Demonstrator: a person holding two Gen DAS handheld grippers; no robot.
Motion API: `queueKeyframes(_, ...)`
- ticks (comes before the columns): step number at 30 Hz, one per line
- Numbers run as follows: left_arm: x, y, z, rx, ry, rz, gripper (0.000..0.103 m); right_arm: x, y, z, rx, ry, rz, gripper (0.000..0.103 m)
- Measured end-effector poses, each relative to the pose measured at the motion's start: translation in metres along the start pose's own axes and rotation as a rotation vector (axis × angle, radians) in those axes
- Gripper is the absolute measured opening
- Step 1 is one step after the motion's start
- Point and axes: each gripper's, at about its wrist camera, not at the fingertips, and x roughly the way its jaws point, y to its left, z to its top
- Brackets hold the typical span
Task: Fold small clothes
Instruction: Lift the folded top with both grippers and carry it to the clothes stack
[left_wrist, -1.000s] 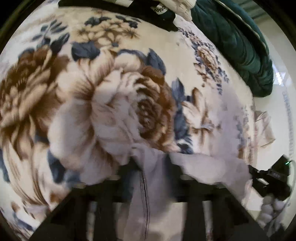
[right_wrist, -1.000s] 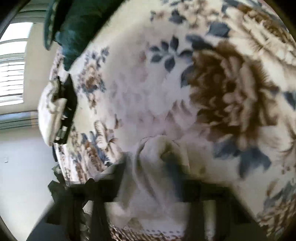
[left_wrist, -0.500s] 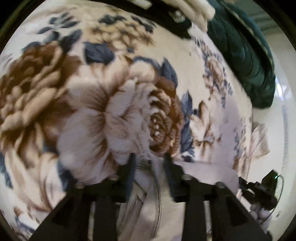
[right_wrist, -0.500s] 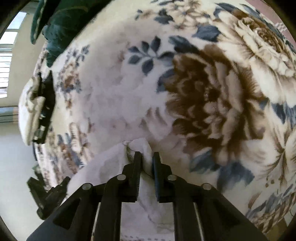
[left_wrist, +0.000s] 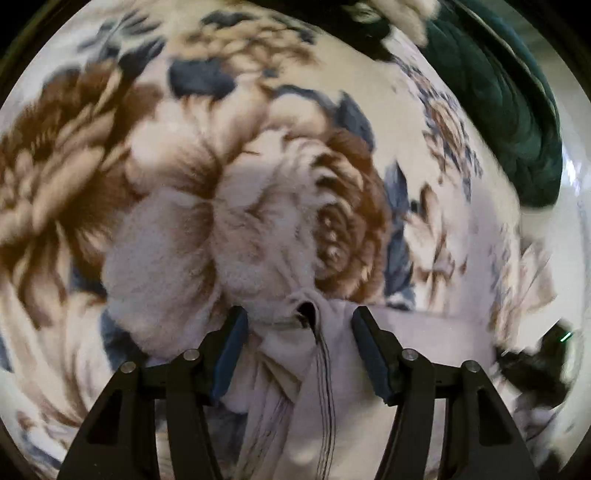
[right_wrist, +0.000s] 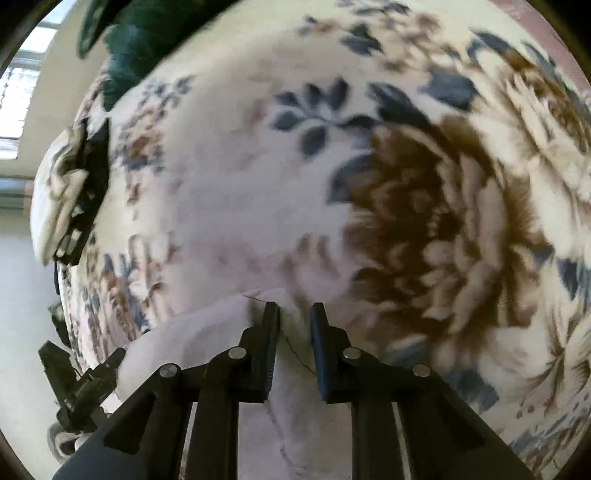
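Note:
A small pale lilac garment (left_wrist: 332, 373) lies on the floral blanket (left_wrist: 177, 229). Its stitched corner sits between the blue pads of my left gripper (left_wrist: 299, 314), whose jaws are opening and do not press on it. In the right wrist view the garment's (right_wrist: 207, 343) other edge lies flat between the fingers of my right gripper (right_wrist: 294, 310). Those jaws are closing, and a gap shows on both sides of the cloth. Each gripper also appears at the picture's edge in the other's view: the right gripper (left_wrist: 532, 365) and the left gripper (right_wrist: 81, 384).
The blanket (right_wrist: 258, 184), with brown and blue flowers, covers the whole bed. A dark green cushion (left_wrist: 509, 110) lies at the far end. A pile of cream and black cloth (right_wrist: 62, 192) sits near the bed's edge, beyond which is pale floor.
Both grippers came down toward the blanket. The left jaws spread apart and let go of the garment's corner. The right jaws stand wider than before, and the cloth now lies flat.

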Motion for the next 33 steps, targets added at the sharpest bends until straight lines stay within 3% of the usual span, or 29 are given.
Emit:
queueKeyframes(1,-0.006,0.002,0.001,-0.015,-0.005,-0.033,0.056,-0.003,-0.004,0.001,0.008,0.008,0.034,0.019)
queueKeyframes(3,-0.021,0.005,-0.002,-0.034,-0.014,-0.099,0.056,-0.017,-0.01,-0.002,0.016,-0.001,0.09,0.032)
queueKeyframes(5,-0.042,0.01,-0.013,-0.058,-0.035,-0.191,0.063,-0.027,-0.015,-0.007,0.02,-0.006,0.139,0.061)
queueKeyframes(6,-0.046,0.012,-0.017,-0.063,-0.037,-0.223,0.07,-0.033,-0.019,-0.012,0.017,-0.005,0.174,0.064)
queueKeyframes(8,-0.046,0.017,-0.033,-0.062,-0.025,-0.298,0.074,-0.03,-0.028,-0.023,0.008,0.047,0.234,0.074)
queueKeyframes(13,-0.002,0.016,-0.054,-0.055,0.07,-0.37,0.074,0.017,-0.038,-0.042,0.006,0.201,0.32,0.078)
queueKeyframes(16,0.0,0.013,-0.051,-0.062,0.043,-0.385,0.072,0.039,-0.039,-0.046,0.031,0.236,0.377,0.078)
queueKeyframes(17,-0.001,0.01,-0.049,-0.063,0.029,-0.388,0.072,0.041,-0.038,-0.047,0.038,0.223,0.397,0.076)
queueKeyframes(18,-0.005,0.008,-0.048,-0.054,0.006,-0.384,0.06,0.041,-0.035,-0.047,0.031,0.214,0.41,0.07)
queueKeyframes(19,-0.008,0.008,-0.049,-0.046,-0.007,-0.373,0.031,0.042,-0.03,-0.049,0.014,0.21,0.416,0.043)
queueKeyframes(20,-0.008,0.006,-0.048,-0.041,-0.015,-0.367,0.02,0.043,-0.026,-0.051,0.005,0.211,0.414,0.026)
queueKeyframes(25,-0.024,-0.001,-0.049,-0.014,-0.049,-0.36,0.013,0.026,-0.013,-0.054,-0.004,0.169,0.395,0.017)
queueKeyframes(33,-0.079,-0.021,-0.023,0.035,-0.099,-0.416,0.012,-0.023,0.041,-0.051,-0.065,0.112,0.367,0.014)
